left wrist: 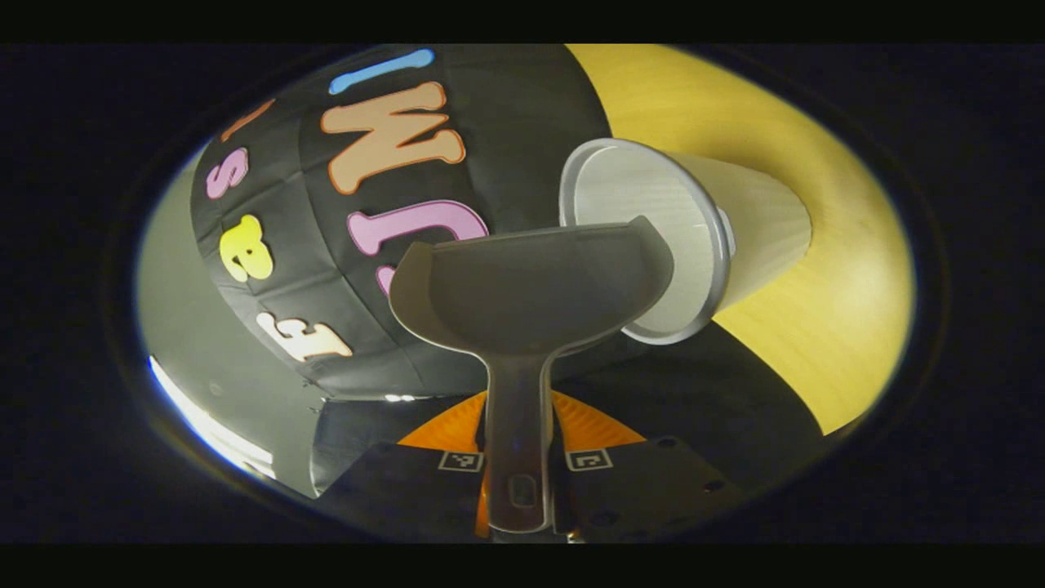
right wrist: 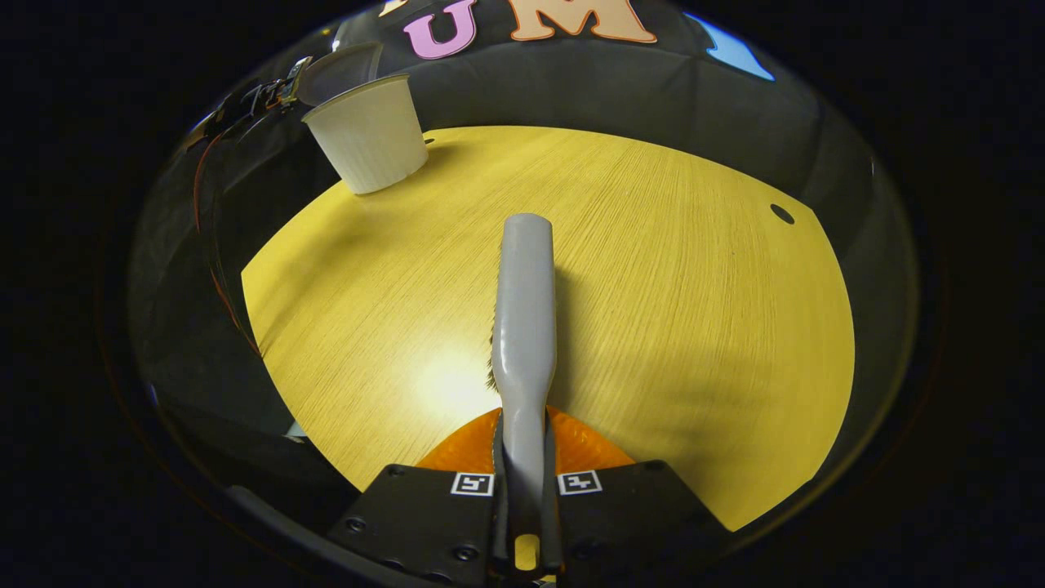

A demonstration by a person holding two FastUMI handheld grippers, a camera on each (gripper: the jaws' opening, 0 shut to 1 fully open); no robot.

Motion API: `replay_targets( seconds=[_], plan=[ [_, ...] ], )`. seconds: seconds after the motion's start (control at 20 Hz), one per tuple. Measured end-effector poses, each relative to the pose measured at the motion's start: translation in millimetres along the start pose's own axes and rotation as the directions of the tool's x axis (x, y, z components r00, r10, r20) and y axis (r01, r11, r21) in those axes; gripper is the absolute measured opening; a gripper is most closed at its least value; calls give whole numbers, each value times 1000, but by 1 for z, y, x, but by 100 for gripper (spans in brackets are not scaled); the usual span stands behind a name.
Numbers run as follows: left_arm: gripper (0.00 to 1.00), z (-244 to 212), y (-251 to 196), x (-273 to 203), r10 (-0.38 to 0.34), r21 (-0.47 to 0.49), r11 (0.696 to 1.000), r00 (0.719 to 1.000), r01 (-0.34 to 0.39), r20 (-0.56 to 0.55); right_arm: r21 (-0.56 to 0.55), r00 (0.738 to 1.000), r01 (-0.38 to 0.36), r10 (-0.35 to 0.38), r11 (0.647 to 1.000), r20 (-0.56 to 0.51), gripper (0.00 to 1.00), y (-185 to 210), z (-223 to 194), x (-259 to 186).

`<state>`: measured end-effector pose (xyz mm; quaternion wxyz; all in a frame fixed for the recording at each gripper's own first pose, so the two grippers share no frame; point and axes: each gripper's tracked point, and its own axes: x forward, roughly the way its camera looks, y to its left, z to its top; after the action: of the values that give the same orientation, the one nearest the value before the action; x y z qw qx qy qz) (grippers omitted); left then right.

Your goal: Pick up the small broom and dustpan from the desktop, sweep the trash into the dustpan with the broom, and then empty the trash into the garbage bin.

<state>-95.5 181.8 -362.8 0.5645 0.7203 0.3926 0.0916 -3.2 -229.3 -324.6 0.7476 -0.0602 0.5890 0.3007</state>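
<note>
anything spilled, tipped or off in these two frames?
Nothing stands out. The dustpan, held by the left gripper, is at the garbage bin mouth; the bin stands upright on the desktop. The broom sits straight in the right gripper.

The left gripper [left wrist: 519, 457] is closed on the dustpan's handle, both fingers pressing its sides. The dustpan [left wrist: 531, 286] reaches forward from the fingers, its scoop tilted with its far right corner at the mouth of the bin [left wrist: 653, 237]. The bin stands on the yellow desktop [left wrist: 849, 302], which appears on the right. The bin's pale ribbed wall faces right.
</note>
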Motion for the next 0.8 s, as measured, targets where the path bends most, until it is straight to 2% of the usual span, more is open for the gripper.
replay_targets(
  seconds=[0.05,0.15,0.2,0.25,0.3,0.4,0.55,0.65,0.7,0.8],
  plan=[
    [20,6,-6,2,-16,-104,994,1000,17,16,6,1000,4,-4,1000,5,13,0,-1,2],
    [18,14,-19,-3,-45,-295,954,999,50,25,19,1000,5,-5,1000,6,13,2,0,1],
    [24,19,-21,-7,-49,-374,926,998,59,36,22,1000,5,-5,1000,9,13,1,0,1],
    [22,21,-24,-11,-60,-431,900,998,68,34,24,1000,5,-5,1000,12,13,1,-1,2],
    [24,27,-26,-14,-66,-485,871,996,83,53,27,1000,6,-6,1000,15,13,0,0,2],
    [23,45,-32,-27,-94,-590,797,992,129,89,32,1000,10,-10,999,17,13,0,-1,3],
    [21,81,-50,-47,-144,-710,667,974,226,175,43,1000,12,-13,999,21,13,1,0,2],
    [20,110,-63,-72,-173,-751,593,957,291,234,57,999,16,-17,998,28,13,1,-1,3],
    [18,125,-68,-85,-179,-762,561,946,323,269,65,999,20,-22,998,35,13,1,0,3],
    [22,154,-78,-108,-190,-774,509,926,377,327,93,998,30,-35,995,51,13,3,-1,5]
  ],
)
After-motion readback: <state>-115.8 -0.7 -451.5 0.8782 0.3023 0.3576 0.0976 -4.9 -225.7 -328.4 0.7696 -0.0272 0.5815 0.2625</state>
